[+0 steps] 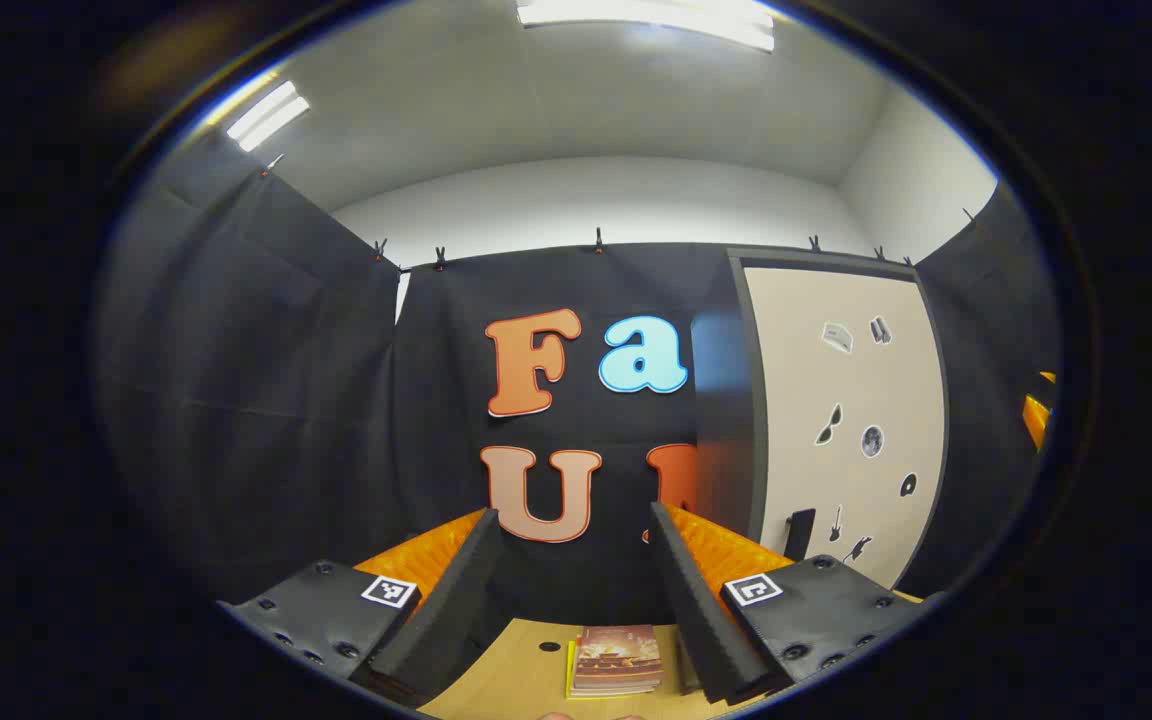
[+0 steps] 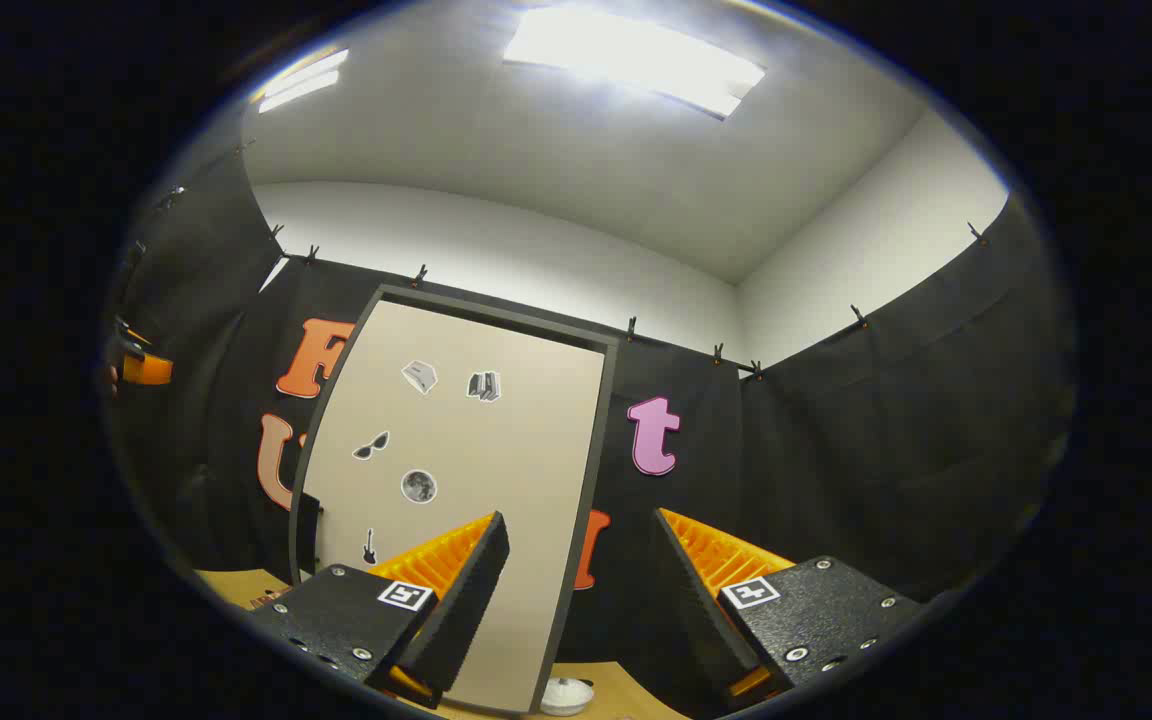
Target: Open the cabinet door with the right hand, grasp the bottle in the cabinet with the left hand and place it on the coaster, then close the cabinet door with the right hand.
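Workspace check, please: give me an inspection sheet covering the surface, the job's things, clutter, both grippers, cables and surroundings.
Surface: wooden tabletop, pale, with a small dark hole in it.
Job's things: cabinet standing on the table, beige door shut, small stickers on it, dark handle low on its left edge. Bottle and coaster: nothing seen.
Clutter: stack of books on the table; a small white round object at the cabinet's foot, too little visible to name.
Grippers: left gripper open, holding nothing, above the table; right gripper open, holding nothing, facing the cabinet door.
Cables: nothing seen.
Surroundings: black cloth wall clipped up, white ceiling with light panels.
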The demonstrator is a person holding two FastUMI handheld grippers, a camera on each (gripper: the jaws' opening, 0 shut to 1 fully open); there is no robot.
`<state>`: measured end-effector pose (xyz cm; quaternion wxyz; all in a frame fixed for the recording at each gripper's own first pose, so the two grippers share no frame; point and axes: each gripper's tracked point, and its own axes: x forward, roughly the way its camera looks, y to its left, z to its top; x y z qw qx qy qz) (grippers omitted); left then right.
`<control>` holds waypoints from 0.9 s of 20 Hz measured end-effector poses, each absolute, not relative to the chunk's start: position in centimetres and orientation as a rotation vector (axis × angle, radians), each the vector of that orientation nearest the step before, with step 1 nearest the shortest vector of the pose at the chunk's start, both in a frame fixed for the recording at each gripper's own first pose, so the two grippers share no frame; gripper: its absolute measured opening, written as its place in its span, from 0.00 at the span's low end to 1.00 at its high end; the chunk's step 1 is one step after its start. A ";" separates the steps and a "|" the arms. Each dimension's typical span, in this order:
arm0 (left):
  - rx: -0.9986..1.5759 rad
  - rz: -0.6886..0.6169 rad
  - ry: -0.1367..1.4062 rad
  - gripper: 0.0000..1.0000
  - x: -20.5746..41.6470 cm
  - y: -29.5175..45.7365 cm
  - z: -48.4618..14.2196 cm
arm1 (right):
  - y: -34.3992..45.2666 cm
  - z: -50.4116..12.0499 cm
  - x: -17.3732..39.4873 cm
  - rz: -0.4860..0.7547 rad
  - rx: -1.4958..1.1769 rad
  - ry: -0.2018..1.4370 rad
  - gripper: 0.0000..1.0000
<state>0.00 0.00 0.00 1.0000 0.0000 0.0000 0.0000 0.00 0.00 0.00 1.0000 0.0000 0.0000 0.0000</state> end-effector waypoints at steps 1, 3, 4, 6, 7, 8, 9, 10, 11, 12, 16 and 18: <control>-0.001 -0.008 -0.006 0.96 0.2 -0.5 0.1 | 0.2 -0.1 0.1 0.002 -0.002 -0.002 0.89; -0.005 -0.017 -0.017 0.94 0.4 -1.1 0.4 | 0.5 -0.2 0.4 0.007 0.001 0.006 0.89; -0.007 -0.019 -0.023 0.96 0.3 -1.1 0.6 | 0.9 -0.3 0.3 0.018 0.006 0.007 0.89; -0.008 -0.017 -0.039 0.96 0.1 -1.0 1.1 | 1.7 -0.3 0.1 0.037 0.016 0.003 0.89; -0.009 -0.015 -0.049 0.96 0.0 -0.9 1.2 | 1.9 -0.4 0.0 0.036 0.020 0.004 0.89; -0.013 -0.015 -0.056 0.96 -0.1 -0.9 1.3 | 2.2 -0.5 0.0 0.040 0.026 0.004 0.89; -0.019 -0.016 -0.064 0.96 0.0 -1.0 1.4 | 2.6 -0.6 0.0 0.050 0.029 0.000 0.91; -0.025 -0.016 -0.073 0.96 0.1 -0.9 1.5 | 2.9 -0.6 0.1 0.056 0.034 0.000 0.92; -0.026 -0.015 -0.079 0.93 0.2 -0.9 1.6 | 3.1 -0.7 0.2 0.060 0.039 0.004 0.96; -0.022 -0.010 -0.083 0.96 0.0 -0.8 1.6 | 3.4 -0.8 0.2 0.072 0.047 0.009 0.94; -0.009 -0.007 -0.071 0.93 0.1 -0.7 1.3 | 5.7 -2.0 0.3 0.144 0.084 0.044 0.94; -0.005 0.004 -0.072 0.92 0.3 -0.6 1.0 | 6.7 -2.6 0.6 0.165 0.103 0.054 0.94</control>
